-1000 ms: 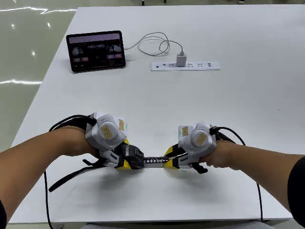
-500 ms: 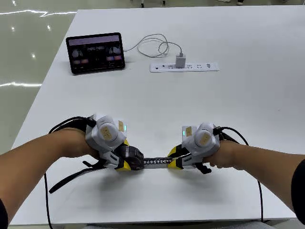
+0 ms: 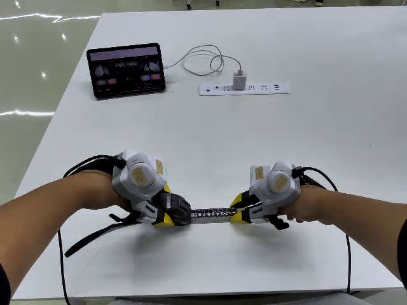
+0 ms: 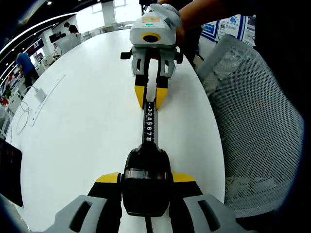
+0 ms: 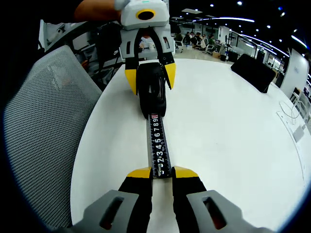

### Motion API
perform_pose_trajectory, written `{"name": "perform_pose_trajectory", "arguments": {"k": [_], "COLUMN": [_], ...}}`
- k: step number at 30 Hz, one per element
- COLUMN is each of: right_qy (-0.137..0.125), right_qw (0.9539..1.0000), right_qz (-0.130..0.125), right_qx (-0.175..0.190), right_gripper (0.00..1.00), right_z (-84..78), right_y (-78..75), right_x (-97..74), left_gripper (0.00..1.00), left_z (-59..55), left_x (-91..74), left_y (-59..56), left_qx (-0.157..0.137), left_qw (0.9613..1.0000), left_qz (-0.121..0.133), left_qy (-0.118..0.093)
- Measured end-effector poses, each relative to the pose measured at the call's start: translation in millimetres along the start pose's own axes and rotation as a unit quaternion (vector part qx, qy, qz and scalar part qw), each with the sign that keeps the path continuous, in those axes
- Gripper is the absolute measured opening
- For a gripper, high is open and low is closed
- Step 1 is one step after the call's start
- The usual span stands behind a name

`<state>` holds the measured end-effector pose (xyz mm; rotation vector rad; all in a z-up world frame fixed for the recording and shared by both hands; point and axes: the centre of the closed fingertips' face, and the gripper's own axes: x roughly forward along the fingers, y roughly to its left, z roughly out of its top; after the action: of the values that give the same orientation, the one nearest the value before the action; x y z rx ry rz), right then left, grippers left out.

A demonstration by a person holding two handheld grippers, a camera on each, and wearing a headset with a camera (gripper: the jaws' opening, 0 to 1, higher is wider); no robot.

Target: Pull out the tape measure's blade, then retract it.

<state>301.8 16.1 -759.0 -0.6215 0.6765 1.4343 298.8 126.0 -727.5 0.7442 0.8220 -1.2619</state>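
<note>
Left tool [image 4: 146, 178] is clamped on the tape measure case [image 5: 150, 90], low at the bench [image 3: 210, 267] near my edge; can't tell if the case touches it. Right tool [image 5: 162, 173] is pinched on the tip of the blade [image 5: 156, 141]. Only a short run is out, printed digits showing, so I read this as early in the pull.

Plan: hold the case dead steady and draw the right tool straight away along the blade's line, low and level with no roll, so it doesn't kink or slip the pinch. For the retract, walk it back, don't let it snap.

Farther up the bench are the tablet [image 3: 126, 68] and power strip [image 3: 245, 88], well apart from the work.
</note>
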Motion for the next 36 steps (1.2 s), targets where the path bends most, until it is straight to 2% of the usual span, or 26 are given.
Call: {"name": "perform_pose_trajectory", "arguments": {"k": [36], "right_qy": [0.009], "right_qw": [0.9998], "right_qz": [-0.012], "right_qx": [0.016], "right_gripper": [0.10], "right_z": [-24.3], "right_y": [-3.0], "right_x": [-23.3], "left_gripper": [0.33], "left_z": [0.4], "left_x": [-0.5], "left_y": [-0.6], "left_qx": [-0.003], "left_qw": [1.0000], "left_qz": [0.002], "left_qy": [-0.003]}}
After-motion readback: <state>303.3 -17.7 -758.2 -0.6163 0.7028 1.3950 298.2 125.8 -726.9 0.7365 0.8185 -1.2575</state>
